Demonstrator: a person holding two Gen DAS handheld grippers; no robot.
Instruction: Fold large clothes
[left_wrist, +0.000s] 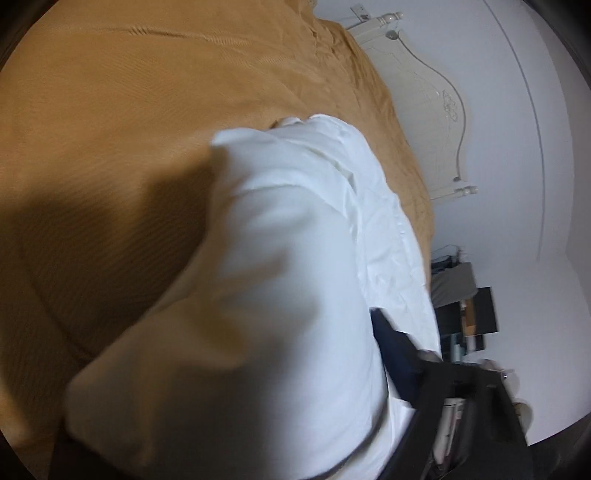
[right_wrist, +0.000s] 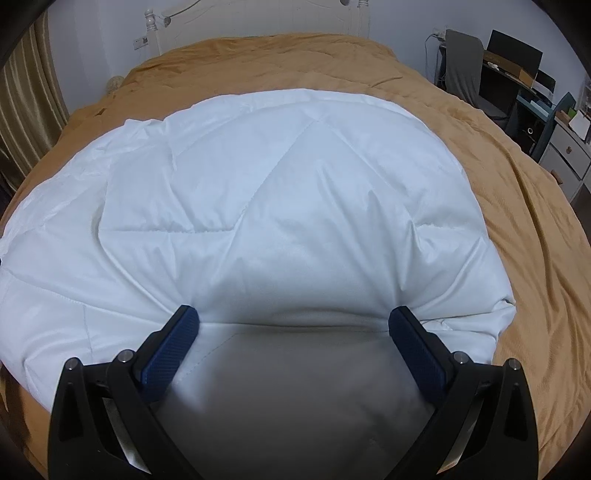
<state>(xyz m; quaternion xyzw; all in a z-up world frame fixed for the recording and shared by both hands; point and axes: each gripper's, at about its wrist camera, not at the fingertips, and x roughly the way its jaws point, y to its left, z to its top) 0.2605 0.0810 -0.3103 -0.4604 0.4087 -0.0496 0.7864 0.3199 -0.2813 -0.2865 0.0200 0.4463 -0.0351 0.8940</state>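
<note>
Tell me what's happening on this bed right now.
A person with a gripper in each hand is folding a white quilted comforter on a bed with a tan bedspread. The right gripper is open, its fingers straddling the comforter's near edge. In the left wrist view one blue finger lies against a raised fold.

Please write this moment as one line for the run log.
stage: folding | item: white quilt on orange bedspread | right gripper: open, fold between pads | left gripper: state unclear, at quilt
</note>
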